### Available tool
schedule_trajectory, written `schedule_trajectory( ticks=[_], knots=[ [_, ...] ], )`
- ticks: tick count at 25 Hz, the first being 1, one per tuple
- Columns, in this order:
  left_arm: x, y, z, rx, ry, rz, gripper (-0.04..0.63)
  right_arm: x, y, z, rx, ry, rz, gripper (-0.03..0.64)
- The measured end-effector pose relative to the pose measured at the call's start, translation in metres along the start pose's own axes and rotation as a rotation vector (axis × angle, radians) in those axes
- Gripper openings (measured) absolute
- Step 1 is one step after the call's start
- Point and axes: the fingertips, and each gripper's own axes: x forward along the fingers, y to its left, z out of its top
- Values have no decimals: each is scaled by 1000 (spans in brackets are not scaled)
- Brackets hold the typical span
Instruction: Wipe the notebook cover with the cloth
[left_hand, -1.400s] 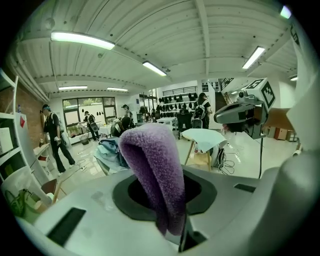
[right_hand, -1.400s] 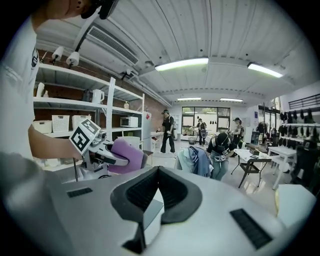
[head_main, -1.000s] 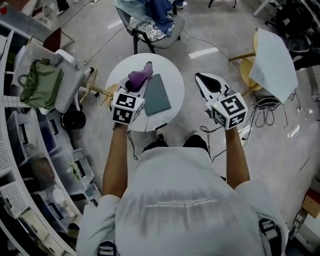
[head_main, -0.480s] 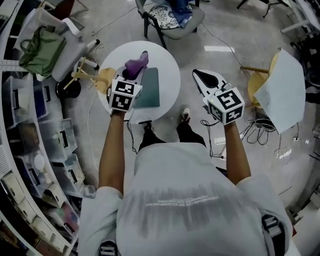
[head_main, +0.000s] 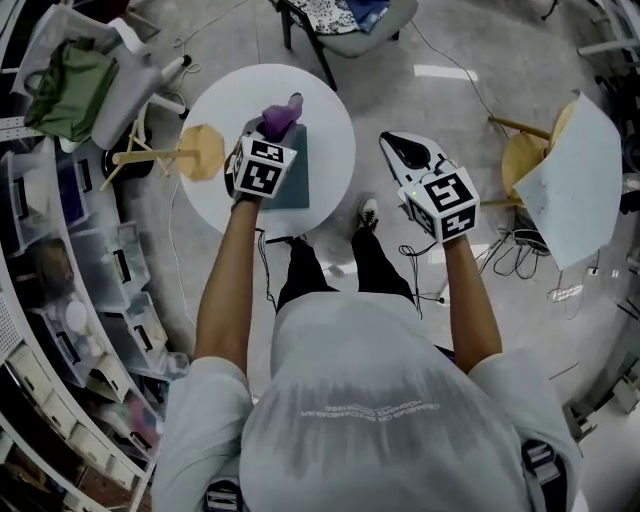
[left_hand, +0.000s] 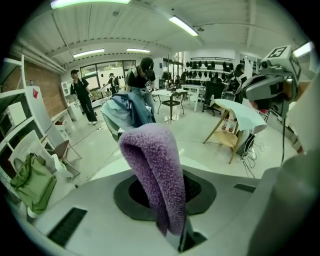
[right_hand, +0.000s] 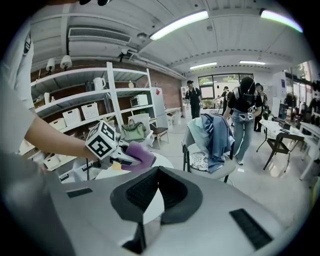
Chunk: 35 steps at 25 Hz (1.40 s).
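My left gripper (head_main: 272, 135) is clamped on the purple cloth (head_main: 279, 117). In the left gripper view the folded terry cloth (left_hand: 156, 172) stands up from between the closed jaws and bends over at its top.

From the head view, that gripper sits over the round white surface (head_main: 330, 105), and its marker cube covers the near left part of the grey-green notebook (head_main: 299, 178). The notebook lies flat on the surface, toward the edge nearest me, with the cloth at its far end. I cannot tell whether the cloth touches the cover.

My right gripper (head_main: 398, 143) is closed and holds nothing; in the right gripper view its jaws meet with nothing between them. It is off the surface, to the right of it, over the floor and well apart from the notebook. That view looks across at the left gripper (right_hand: 120, 160), with the cloth (right_hand: 141, 154) poking out of it above the white top.

A wooden stool (head_main: 200, 152) stands just beside the surface on the left. A chair (right_hand: 207, 162) draped with blue clothing (right_hand: 217, 132) stands beyond it.
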Motion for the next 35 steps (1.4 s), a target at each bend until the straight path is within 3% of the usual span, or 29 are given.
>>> schedule_trajectory(
  ticks=[5,10,16,22,35],
  knots=[
    [51,-5,-34,-24,103,-1,77,9,-2,-17,61,6,-8,2],
    [84,-19,-57,-128,143,-100,72,10,2,-30,107,8,-11,1],
    [92,-20,-60,-187,115,-102,69,8,7,-43,122,17,5,2],
    [88,-26,-60,-183,87,-78,71,7,19,-45,110,24,23,2],
    [72,-58,-85,-88,68,-10,72,-4,36,-48,92,34,15,2]
  ],
)
